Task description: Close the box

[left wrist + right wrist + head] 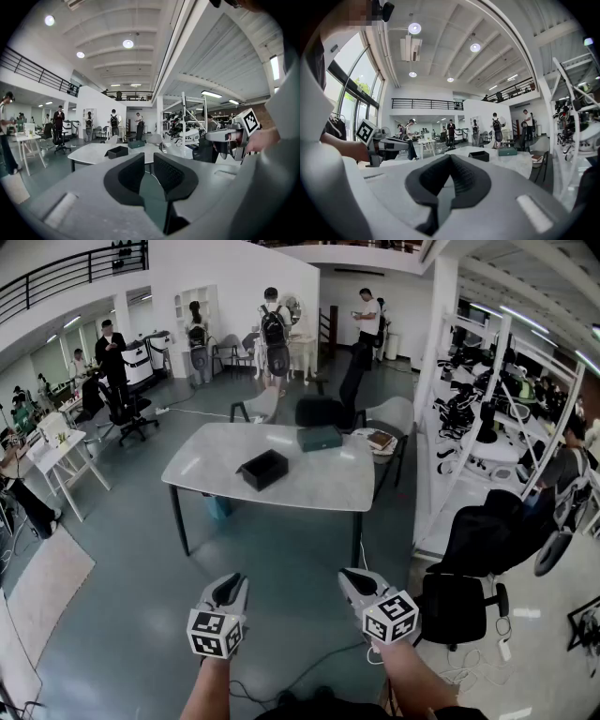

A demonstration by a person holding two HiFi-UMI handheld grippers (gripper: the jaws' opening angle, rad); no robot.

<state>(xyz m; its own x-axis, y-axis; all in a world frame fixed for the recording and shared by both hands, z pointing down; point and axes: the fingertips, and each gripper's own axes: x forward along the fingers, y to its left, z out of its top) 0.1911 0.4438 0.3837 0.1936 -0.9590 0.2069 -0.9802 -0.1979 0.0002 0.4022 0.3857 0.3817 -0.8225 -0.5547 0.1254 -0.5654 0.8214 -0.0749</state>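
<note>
Grey floor (281,549) runs across a large open workroom, and a white table (309,484) stands in the middle of it. On that table sits the black box (262,468), its top open and its inside dark; it lies left of the table's centre and nothing touches it. A flat dark green piece (320,438) lies farther back on the same top, apart from the box; whether it is the box's lid cannot be told. Off the table's far right corner, what look like books (380,440) rest on a pale seat. Several people (274,334) stand near the far wall, white shelving (487,418) full of dark gear lines the right side, and a black office chair (459,601) stands at the right, close to the person. Both of the 2 grippers are held low and near the body, well apart from the table, and aim roughly toward it. The left gripper (149,161) has its jaws parted by a narrow slot with nothing in it. The right gripper (450,164) is clenched, its dark pads meeting at the tips, and it also grasps nothing.
</note>
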